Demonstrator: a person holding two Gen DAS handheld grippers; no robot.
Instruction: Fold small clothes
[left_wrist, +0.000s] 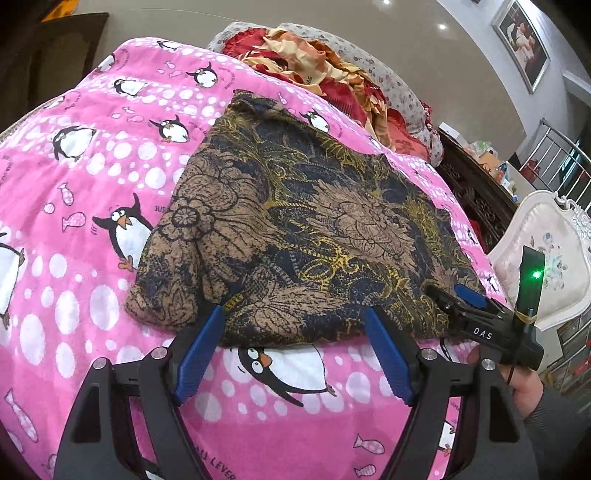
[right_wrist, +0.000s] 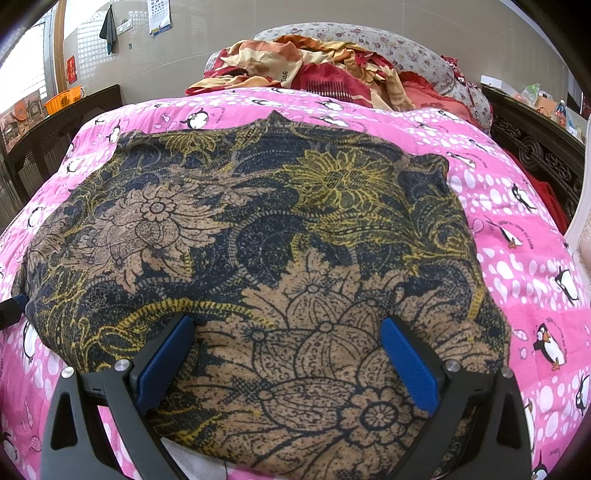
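My left gripper (left_wrist: 293, 321) points down at the near edge of the brown, navy and yellow floral garment (left_wrist: 295, 229), which lies spread flat on the pink penguin blanket (left_wrist: 74, 184). Its blue pads (left_wrist: 199, 354) stand wide apart, the tips just at the cloth's near hem, and nothing is pinched between them. The garment stretches away from this claw toward the far side of the bed, its left edge rounded over, its right end running toward my other claw.

My right gripper (right_wrist: 288, 325) hovers over the near right part of the same garment (right_wrist: 258, 221), tilted downward. Its blue pads (right_wrist: 406, 365) are spread wide too, with flat cloth showing between them and no fold caught; I cannot tell whether the tips touch the fabric. In the left wrist view this gripper (left_wrist: 458, 295) sits at the garment's right near corner, with my right hand (left_wrist: 524, 391) and grey sleeve behind it.

Beyond the blanket's far edge lies a heap of red and cream bedding (right_wrist: 314, 66).
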